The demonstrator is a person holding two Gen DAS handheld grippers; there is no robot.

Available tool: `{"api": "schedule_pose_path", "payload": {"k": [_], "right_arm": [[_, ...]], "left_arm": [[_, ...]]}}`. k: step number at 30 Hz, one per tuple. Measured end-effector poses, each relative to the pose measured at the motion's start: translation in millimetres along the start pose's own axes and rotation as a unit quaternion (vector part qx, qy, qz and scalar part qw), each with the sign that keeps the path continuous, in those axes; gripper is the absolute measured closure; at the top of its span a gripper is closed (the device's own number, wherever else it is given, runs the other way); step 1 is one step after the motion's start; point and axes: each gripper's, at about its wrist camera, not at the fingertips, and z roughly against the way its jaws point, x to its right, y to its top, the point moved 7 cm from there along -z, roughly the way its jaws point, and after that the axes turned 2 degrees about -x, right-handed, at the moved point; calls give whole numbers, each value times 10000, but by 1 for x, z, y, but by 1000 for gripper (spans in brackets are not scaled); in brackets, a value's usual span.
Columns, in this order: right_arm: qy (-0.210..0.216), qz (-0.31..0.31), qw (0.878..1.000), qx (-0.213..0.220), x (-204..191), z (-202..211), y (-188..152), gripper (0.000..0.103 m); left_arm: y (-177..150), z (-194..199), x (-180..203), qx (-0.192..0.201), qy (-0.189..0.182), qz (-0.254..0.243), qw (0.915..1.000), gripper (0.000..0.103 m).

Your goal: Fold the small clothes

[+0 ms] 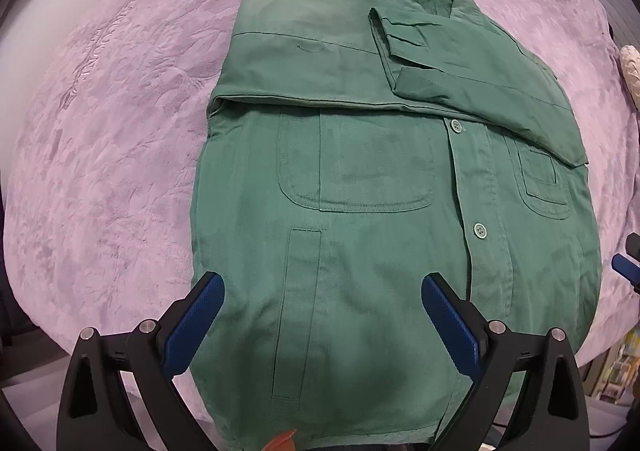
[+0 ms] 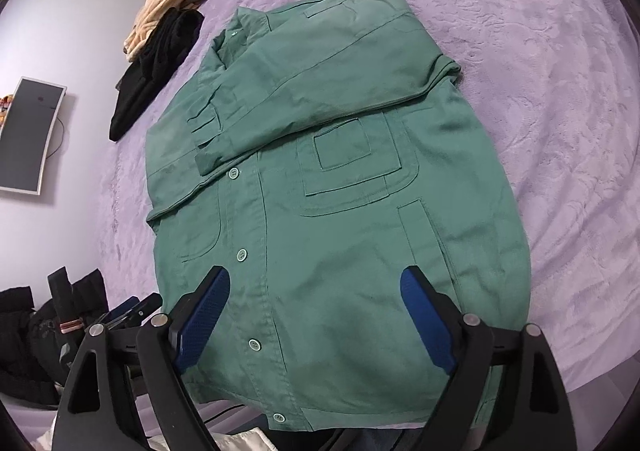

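Left wrist view: green shirt (image 1: 360,211) flat on purple blanket (image 1: 100,131), sleeves crossed over chest — both left gripper (image 1: 322,321) and right gripper (image 2: 314,317) spread wide, empty, above hem — pinch both hem corners evenly, fold upward.

Left black two-finger gripper with blue ribbed pads (image 1: 322,291) hangs low, jaws spread wide; right black, blue-padded gripper (image 2: 314,283) matches it, equally wide and empty.
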Motion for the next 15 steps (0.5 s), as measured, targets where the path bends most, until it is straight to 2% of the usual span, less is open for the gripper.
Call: {"api": "schedule_pose_path", "payload": {"k": [9,15], "right_arm": [[215,-174,9995,-140,2,-4,-14,13],[505,-241,9984,-66,-4,-3,-17,12]], "left_arm": [[-5,8,-5,37,45,-37,10000,4],[-8,7,-7,-17,29,-58,10000,4]]}}
